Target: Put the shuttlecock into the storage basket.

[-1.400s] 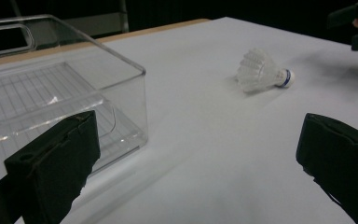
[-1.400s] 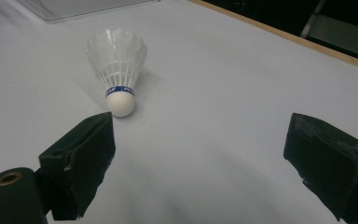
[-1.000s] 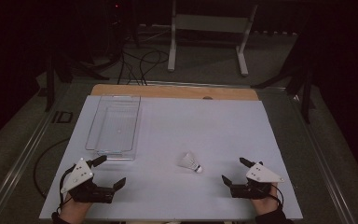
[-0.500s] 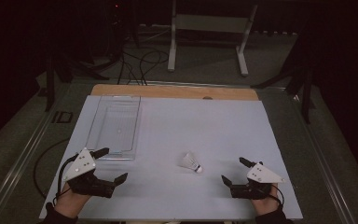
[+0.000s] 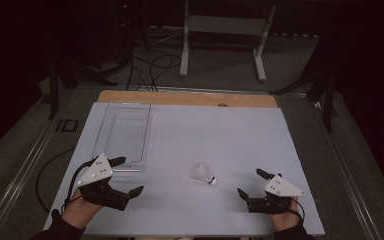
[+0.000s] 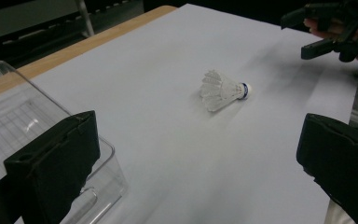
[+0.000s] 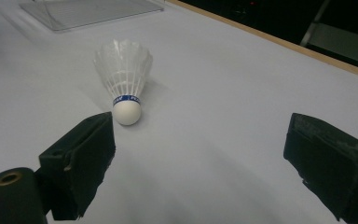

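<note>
Shuttlecock (image 5: 203, 173) on its side on the white sheet (image 5: 215, 135), between the two grippers, cork toward the right gripper (image 5: 249, 183) — probably the handier one for a pickup. Left gripper (image 5: 128, 175) just beside the near corner of the clear tray (image 5: 145, 131), likely the destination. Jaws of both wide apart, empty. Tray's far wall cut off in the left gripper view; lettering on the blue band unreadable.
</note>
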`<state>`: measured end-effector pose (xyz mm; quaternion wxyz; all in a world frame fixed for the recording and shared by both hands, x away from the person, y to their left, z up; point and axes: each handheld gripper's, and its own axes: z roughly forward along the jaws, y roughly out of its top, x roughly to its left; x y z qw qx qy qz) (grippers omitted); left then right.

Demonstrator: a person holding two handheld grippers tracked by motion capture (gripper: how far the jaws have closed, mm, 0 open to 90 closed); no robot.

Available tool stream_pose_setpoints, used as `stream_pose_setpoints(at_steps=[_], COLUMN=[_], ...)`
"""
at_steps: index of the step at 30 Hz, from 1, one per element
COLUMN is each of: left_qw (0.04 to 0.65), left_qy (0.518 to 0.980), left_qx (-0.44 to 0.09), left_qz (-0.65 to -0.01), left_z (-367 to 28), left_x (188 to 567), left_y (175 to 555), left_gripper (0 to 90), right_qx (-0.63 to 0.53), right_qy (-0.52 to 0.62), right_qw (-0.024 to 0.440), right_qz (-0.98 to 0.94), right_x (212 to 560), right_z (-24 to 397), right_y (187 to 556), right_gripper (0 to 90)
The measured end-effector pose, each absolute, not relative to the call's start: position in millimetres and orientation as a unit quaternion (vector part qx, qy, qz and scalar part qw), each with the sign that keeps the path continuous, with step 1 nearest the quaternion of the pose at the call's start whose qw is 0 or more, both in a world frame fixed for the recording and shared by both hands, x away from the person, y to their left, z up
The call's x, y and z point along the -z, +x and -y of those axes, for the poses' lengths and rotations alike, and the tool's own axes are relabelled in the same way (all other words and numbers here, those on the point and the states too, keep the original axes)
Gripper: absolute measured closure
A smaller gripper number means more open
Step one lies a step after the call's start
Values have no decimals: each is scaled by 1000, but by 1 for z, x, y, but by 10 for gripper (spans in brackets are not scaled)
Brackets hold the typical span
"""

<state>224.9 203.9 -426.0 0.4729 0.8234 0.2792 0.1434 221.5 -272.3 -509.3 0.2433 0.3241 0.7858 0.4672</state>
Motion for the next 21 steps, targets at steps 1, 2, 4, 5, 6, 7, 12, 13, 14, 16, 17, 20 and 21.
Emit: stream_pose_setpoints(at_steps=[1, 2, 4, 5, 6, 7, 12, 13, 14, 16, 17, 20, 21], left_qw=[470, 467, 464, 462, 459, 457, 453, 451, 449, 441, 439, 435, 435], left_qy=[825, 828, 830, 832, 834, 836, 841, 843, 845, 852, 854, 860, 860], left_qx=[-141, -139, -135, -133, -132, -132, -125, -123, -121, -118, -117, -113, -113], left_qz=[-279, -279, -278, -276, -275, -272, -267, -267, -265, -258, -254, -242, -242], left_z=[-203, -202, -200, -199, -198, -197, -194, -193, -192, -189, -187, -181, -181], left_x=[426, 426, 426, 426, 426, 426, 423, 422, 422, 421, 420, 420, 420], left_y=[226, 227, 228, 229, 229, 230, 233, 235, 235, 237, 237, 238, 238], left_gripper=[0, 0, 0, 1, 1, 0, 0, 0, 0, 1, 1, 1, 1], right_qx=[-467, -467, -468, -467, -467, -467, -467, -467, -467, -466, -467, -467, -467], right_qy=[324, 323, 323, 322, 321, 321, 320, 320, 320, 319, 319, 320, 320], right_qw=[244, 244, 242, 243, 242, 241, 243, 240, 240, 240, 240, 239, 239], right_qz=[-785, -786, -786, -787, -787, -788, -788, -788, -789, -789, -789, -789, -789], right_x=[509, 509, 509, 510, 510, 510, 510, 510, 510, 510, 510, 510, 510], right_z=[272, 272, 272, 271, 271, 271, 271, 271, 271, 271, 271, 271, 271], right_y=[221, 221, 221, 221, 221, 222, 222, 222, 221, 221, 221, 221, 221], right_gripper=[88, 88, 88, 88, 88, 88, 88, 88, 88, 88, 88, 88, 88])
